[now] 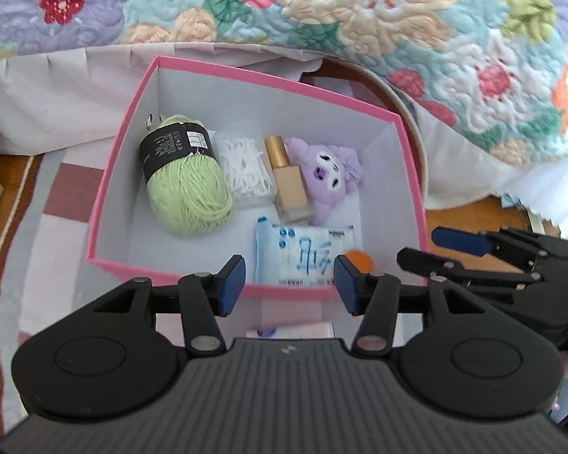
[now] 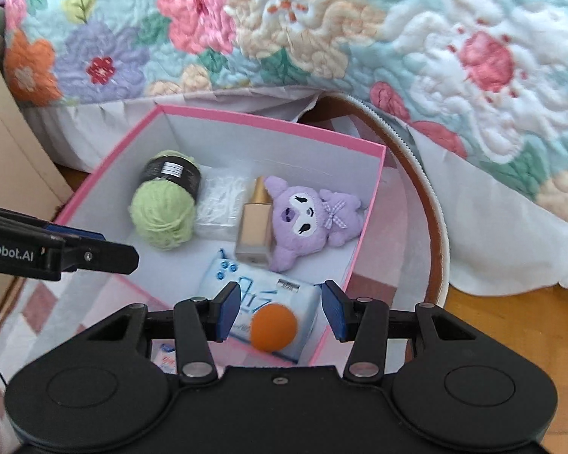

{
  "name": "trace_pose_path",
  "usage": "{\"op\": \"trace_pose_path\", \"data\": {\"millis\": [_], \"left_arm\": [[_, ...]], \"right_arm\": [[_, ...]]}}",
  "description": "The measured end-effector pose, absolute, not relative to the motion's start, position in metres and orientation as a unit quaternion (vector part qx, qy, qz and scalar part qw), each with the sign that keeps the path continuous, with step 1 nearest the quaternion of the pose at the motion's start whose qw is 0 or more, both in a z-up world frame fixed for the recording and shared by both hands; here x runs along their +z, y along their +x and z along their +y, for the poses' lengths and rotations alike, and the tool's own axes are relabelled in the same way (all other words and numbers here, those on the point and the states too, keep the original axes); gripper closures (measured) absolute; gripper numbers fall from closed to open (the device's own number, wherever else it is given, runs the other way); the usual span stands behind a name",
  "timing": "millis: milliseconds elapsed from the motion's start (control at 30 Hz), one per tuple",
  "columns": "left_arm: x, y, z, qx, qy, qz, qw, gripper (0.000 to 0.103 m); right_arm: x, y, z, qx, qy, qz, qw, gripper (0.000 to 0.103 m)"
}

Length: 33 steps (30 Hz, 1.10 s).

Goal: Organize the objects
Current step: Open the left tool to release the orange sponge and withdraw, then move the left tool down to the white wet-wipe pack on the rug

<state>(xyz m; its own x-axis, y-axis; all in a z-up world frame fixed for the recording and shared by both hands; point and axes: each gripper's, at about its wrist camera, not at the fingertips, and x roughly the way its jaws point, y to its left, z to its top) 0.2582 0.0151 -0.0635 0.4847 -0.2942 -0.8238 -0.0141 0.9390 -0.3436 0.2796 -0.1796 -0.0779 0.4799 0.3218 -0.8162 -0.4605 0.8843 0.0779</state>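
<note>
Inside the pink box (image 1: 405, 174) on the floor beside the bed, the green yarn ball (image 1: 187, 185), white string bundle (image 1: 244, 170), foundation bottle (image 1: 287, 181) and purple plush (image 1: 331, 178) lie in a row — the bottle's long axis runs front to back, gold cap toward the bed. Nearer the camera lies a tissue pack (image 2: 263, 299), an orange ball (image 2: 273, 327) on it. Both the left gripper (image 1: 289, 283) and right gripper (image 2: 280, 312) hover with jaws partly open, gripping nothing.

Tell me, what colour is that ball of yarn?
Light green yarn, clearest in the left wrist view.
</note>
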Motion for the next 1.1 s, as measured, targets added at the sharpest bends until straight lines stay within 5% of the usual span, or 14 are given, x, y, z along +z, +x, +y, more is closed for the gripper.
{"op": "trace_pose_path", "data": {"millis": [833, 1100], "left_arm": [[0.052, 0.150, 0.027, -0.100, -0.064, 0.492, 0.862, 0.038], [0.063, 0.120, 0.028, -0.083, -0.039, 0.480, 0.872, 0.027]], "right_arm": [[0.037, 0.171, -0.173, 0.286, -0.082, 0.446, 0.844, 0.038], [0.052, 0.141, -0.169, 0.316, -0.109, 0.434, 0.837, 0.031]]}}
